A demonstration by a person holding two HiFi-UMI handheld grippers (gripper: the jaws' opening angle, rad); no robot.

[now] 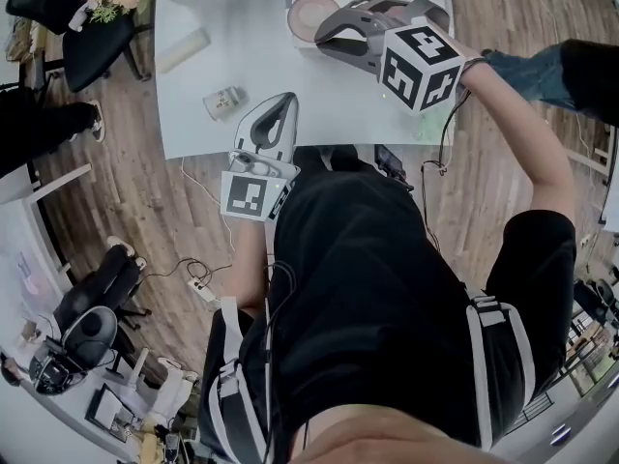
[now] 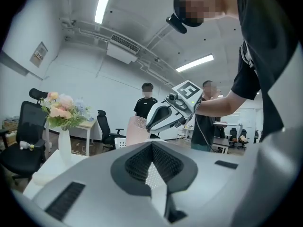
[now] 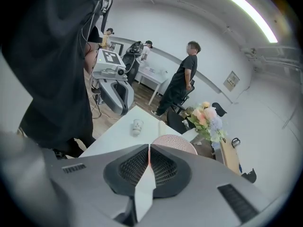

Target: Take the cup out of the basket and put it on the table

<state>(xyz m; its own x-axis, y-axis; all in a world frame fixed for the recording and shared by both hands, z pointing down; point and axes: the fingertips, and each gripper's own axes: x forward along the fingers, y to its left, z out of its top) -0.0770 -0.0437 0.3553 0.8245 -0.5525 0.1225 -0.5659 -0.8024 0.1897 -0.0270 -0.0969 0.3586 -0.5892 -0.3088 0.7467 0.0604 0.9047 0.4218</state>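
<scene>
A small pale cup lies on its side on the white table, left of the pink perforated basket. In the right gripper view the cup lies beyond the basket's rim. My right gripper hovers over the basket's near edge, shut and holding nothing, and its jaws meet. My left gripper hangs at the table's near edge, just right of the cup. It is shut and holds nothing. From the left gripper view I see the right gripper above the basket.
A pale cylinder lies on the table's far left. Flowers in a white vase stand at the table's end. Office chairs and cables sit on the wooden floor. People stand farther back in the room.
</scene>
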